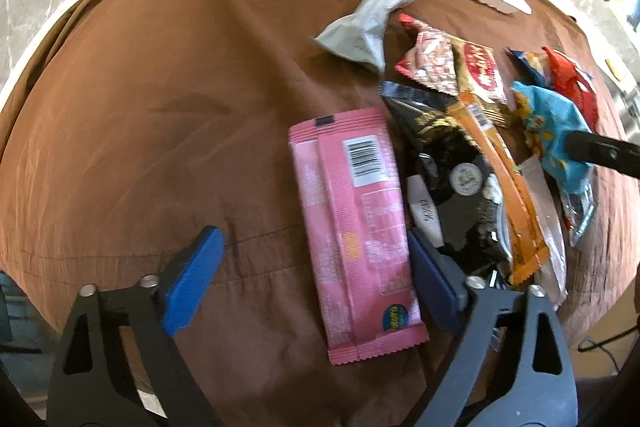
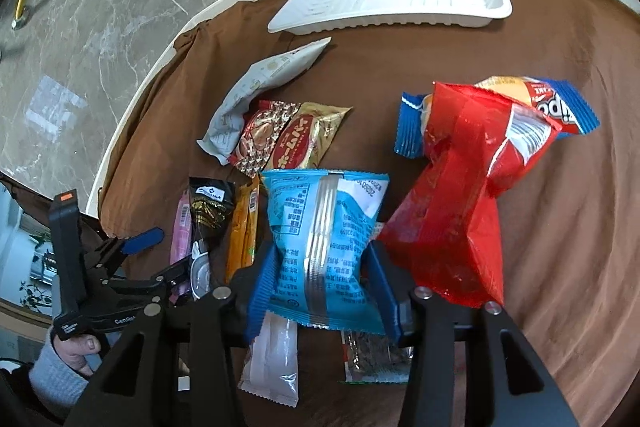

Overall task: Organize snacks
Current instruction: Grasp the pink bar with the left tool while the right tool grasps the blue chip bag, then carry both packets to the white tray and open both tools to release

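Blue ribbed pads of the right gripper press on both sides of a light blue snack packet, pinching its crinkled foil at the waist; the packet's printed back and silver seam face the camera. Just right of that packet, touching it, slumps a glossy red bag, and behind the red bag lies a blue-edged chip packet. Under the light blue packet's near end lie a white sachet and a clear wrapper with dark contents. Left of it lie an orange stick pack and a black pouch.

The left gripper stands fairly wide, its smooth blue pads either side of a flat pink wrapper with a barcode; the right-hand pad sits against the wrapper's edge, the left-hand one well apart from it. No earlier view shows, so only this spacing can be told.

Farther from the light blue packet are a gold-and-red packet, a pale crumpled bag and, beyond, a ribbed white plastic tray, all on a brown cloth.
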{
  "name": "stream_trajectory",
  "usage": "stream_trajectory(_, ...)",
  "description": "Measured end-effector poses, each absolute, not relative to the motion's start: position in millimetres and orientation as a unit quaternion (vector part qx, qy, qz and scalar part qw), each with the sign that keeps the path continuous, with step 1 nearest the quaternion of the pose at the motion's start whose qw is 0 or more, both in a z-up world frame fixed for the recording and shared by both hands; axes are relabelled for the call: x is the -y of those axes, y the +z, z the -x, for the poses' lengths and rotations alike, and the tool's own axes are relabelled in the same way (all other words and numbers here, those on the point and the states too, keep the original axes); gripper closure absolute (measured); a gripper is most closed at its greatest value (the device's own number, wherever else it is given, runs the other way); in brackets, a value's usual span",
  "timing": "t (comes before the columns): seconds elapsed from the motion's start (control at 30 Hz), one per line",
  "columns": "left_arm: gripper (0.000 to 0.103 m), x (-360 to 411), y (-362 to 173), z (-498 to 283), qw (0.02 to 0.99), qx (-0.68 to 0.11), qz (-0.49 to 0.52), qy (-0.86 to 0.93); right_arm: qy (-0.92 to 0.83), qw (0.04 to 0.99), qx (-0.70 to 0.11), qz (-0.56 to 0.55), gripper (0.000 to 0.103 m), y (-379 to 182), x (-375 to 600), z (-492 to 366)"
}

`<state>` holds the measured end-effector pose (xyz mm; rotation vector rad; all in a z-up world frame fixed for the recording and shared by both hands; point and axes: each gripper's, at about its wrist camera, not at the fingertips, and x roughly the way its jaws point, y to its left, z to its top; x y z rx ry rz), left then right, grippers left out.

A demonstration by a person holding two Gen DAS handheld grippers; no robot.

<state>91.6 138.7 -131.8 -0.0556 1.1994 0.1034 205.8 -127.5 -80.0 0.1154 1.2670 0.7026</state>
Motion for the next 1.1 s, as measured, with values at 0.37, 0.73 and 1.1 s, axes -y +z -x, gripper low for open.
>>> stream_trajectory(0.37,0.076,-152,-121,-93,0.831,-0.552,0.065,0.037,0.335,0.748,-0.569,-0.073,0.068,-74,130,-208)
stream_trajectory(0.73,0.078,-169,-99,-90,0.838,-0.534,0.116,0.018,0.36,0.724,-0.568,-0.156,0.068,-65,146,-218)
stream_trajectory(1.1,0.078,-158,-57,-125,0.854,-0.503,0.131,-0.03,0.38,0.684,-0.561,-0.271,0.068,-58,164,-239)
